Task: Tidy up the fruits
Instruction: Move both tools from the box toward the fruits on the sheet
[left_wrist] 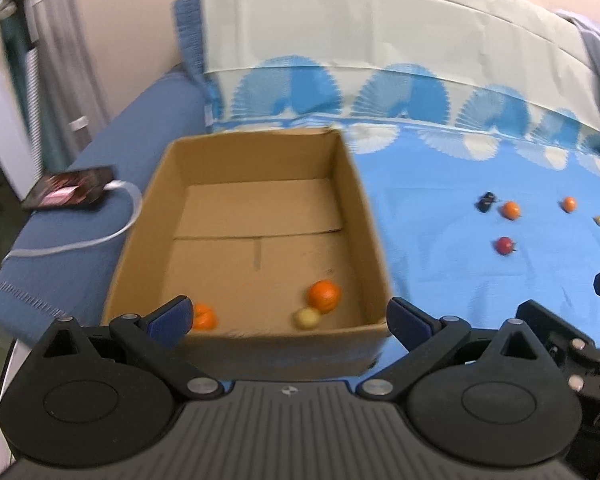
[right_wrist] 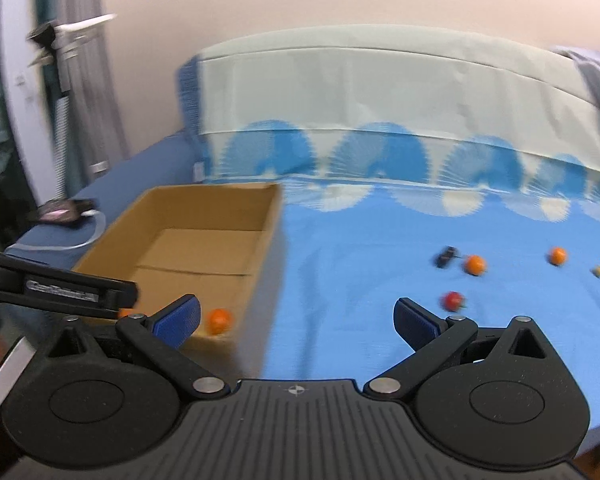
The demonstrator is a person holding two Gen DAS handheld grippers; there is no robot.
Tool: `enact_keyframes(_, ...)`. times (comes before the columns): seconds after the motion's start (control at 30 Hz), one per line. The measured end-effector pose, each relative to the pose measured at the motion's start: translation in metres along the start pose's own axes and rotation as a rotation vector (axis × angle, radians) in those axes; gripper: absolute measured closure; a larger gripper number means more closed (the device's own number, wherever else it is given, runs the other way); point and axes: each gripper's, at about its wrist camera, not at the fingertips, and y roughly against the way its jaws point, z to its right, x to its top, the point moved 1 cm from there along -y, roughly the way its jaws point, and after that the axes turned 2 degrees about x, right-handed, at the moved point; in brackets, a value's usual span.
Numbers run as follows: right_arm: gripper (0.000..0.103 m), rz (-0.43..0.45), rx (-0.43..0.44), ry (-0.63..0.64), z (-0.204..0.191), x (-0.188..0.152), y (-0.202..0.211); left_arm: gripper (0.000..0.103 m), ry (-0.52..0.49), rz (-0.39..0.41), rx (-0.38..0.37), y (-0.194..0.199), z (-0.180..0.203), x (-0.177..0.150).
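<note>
1. Grippers: the left gripper and right gripper both hang spread wide, holding nothing.
2. Cardboard box just ahead holds two oranges and a yellow fruit.
3. Red fruit and others lie loose on the bedsheet; judged mid-sorting, reaching there comes next.

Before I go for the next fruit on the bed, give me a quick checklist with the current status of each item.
1. Left gripper empty, jaws spread: ok.
2. Right gripper empty, jaws spread: ok.
3. Cardboard box open on top with room left: ok.
4. Red fruit free on the bedsheet, nearest the right gripper: ok.
5. Small black object apart from the nearby orange fruit: cannot tell, blurred.
6. Images sharp enough to aim: not ok, motion blur.
</note>
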Motion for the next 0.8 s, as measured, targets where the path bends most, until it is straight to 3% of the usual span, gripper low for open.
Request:
enact_keyframes(0.33,0.001,0.030,-0.240,-0.145,0.129,-0.001,-0.010,0.000,-0.094,-0.055,-0.155,-0.056,0.106,0.041)
enact_keyframes(0.47,0.001,0.043,-0.328,-0.173,0.186,-0.003,-0.024,0.000,-0.127,-0.027,-0.151,-0.097,0.153,0.060)
enact_keyframes(0.63,0.001,0.046,-0.423,-0.197,0.262,0.000,-0.067,0.000,-0.187,-0.043,-0.191,-0.160,0.208,0.092)
enact_keyframes(0.8,0.001,0.021,-0.441,-0.270,0.335,0.006,-0.133,0.000,-0.247,-0.084,-0.265,-0.234,0.261,0.113)
